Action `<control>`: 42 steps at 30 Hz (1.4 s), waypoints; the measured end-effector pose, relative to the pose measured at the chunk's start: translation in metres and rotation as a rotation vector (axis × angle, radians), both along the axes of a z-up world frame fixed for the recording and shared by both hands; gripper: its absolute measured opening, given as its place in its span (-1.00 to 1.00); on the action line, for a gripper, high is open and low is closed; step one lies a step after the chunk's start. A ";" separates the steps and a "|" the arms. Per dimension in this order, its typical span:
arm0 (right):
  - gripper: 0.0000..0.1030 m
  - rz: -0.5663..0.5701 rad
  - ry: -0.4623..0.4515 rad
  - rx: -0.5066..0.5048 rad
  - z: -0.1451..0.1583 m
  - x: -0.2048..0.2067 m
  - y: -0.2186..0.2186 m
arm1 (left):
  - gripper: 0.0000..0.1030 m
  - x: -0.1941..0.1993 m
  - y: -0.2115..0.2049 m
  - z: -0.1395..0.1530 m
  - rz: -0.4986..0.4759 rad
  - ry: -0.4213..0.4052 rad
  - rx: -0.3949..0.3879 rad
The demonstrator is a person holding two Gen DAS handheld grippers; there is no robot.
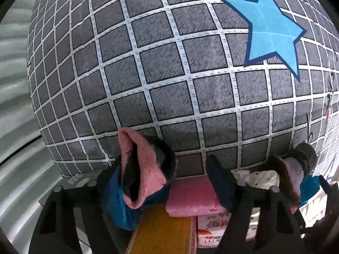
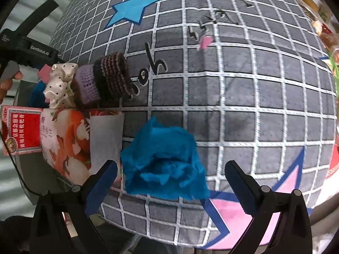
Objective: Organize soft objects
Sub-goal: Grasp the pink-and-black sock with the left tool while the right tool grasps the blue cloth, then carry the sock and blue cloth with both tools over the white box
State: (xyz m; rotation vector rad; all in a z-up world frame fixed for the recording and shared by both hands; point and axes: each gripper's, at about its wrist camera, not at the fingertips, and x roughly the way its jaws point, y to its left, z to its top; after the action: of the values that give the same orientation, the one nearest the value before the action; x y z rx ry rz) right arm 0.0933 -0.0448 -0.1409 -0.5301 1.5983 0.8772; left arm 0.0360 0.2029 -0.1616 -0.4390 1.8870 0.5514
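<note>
A big grey checked cushion (image 1: 169, 67) with a blue star (image 1: 273, 29) fills both views (image 2: 233, 95). My left gripper (image 1: 169, 177) is open; a pink-and-black sock (image 1: 142, 169) hangs over its left finger, and a pink sponge (image 1: 190, 196) lies between the fingers. A dotted white scrunchie (image 1: 260, 177) and a purple-and-black knitted sock (image 1: 300, 160) lie to the right. My right gripper (image 2: 171, 173) is open around a crumpled blue cloth (image 2: 165, 160) lying on the cushion. The scrunchie (image 2: 61, 84) and knitted sock (image 2: 106, 80) sit on a flowered box (image 2: 67, 144).
A yellow pad (image 1: 163, 232) and a printed tissue pack (image 1: 211, 228) lie under my left gripper. A red printed carton (image 2: 21, 131) sits left of the flowered box. The other gripper's black handle (image 2: 25, 44) and a hand show at upper left. Corrugated grey wall (image 1: 14, 105) at left.
</note>
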 end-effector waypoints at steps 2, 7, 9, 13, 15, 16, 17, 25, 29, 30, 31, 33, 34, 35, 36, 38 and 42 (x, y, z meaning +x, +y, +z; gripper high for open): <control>0.95 0.017 -0.006 -0.009 -0.007 -0.002 0.005 | 0.08 0.002 -0.002 0.001 -0.016 0.004 0.015; 0.25 0.094 -0.071 -0.070 -0.016 -0.017 0.016 | -0.65 0.006 0.008 0.010 0.002 -0.009 0.038; -0.12 0.109 -0.091 -0.073 -0.014 -0.023 0.020 | -0.68 -0.002 0.019 0.014 0.027 -0.034 0.036; -0.18 0.045 -0.040 -0.076 -0.011 -0.015 0.012 | -0.69 -0.007 0.024 0.035 0.056 -0.106 0.049; -0.18 0.011 -0.037 -0.076 -0.006 -0.002 0.008 | -0.69 -0.007 0.021 0.045 0.059 -0.131 0.051; -0.18 -0.008 -0.031 -0.074 -0.004 0.001 0.005 | -0.69 -0.006 0.018 0.053 0.060 -0.156 0.048; -0.18 -0.025 -0.031 -0.074 -0.001 0.005 0.002 | -0.69 -0.009 0.019 0.059 0.058 -0.176 0.047; -0.18 -0.116 -0.012 -0.047 0.028 0.036 -0.013 | -0.69 -0.004 -0.020 0.123 0.005 -0.353 0.067; -0.18 -0.142 -0.017 -0.033 0.046 0.043 -0.026 | -0.69 -0.014 -0.038 0.140 -0.008 -0.417 0.071; -0.18 -0.147 -0.020 -0.028 0.050 0.040 -0.028 | -0.69 -0.016 -0.045 0.147 -0.012 -0.433 0.071; -0.18 -0.151 -0.023 -0.021 0.055 0.041 -0.024 | -0.69 -0.019 -0.054 0.154 -0.022 -0.452 0.074; -0.18 -0.154 -0.029 -0.010 0.064 0.035 -0.024 | -0.69 -0.026 -0.069 0.164 -0.046 -0.482 0.077; -0.18 -0.156 -0.030 -0.006 0.069 0.033 -0.024 | -0.69 -0.030 -0.078 0.170 -0.064 -0.499 0.078; -0.18 -0.159 -0.029 0.000 0.073 0.032 -0.025 | -0.69 -0.033 -0.086 0.176 -0.080 -0.514 0.076; -0.18 -0.162 -0.030 0.006 0.076 0.030 -0.025 | -0.69 -0.036 -0.092 0.178 -0.089 -0.521 0.074; -0.18 -0.156 -0.039 0.012 0.082 0.026 -0.024 | -0.69 -0.042 -0.106 0.183 -0.116 -0.534 0.066; -0.18 -0.147 -0.047 0.020 0.093 0.014 -0.019 | -0.69 -0.057 -0.122 0.186 -0.125 -0.551 0.047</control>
State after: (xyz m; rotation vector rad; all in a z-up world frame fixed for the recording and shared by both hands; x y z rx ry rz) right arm 0.1072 -0.0642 -0.0482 -0.4105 1.5634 0.7645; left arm -0.0205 0.0806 0.0248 -0.3904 1.3589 0.3442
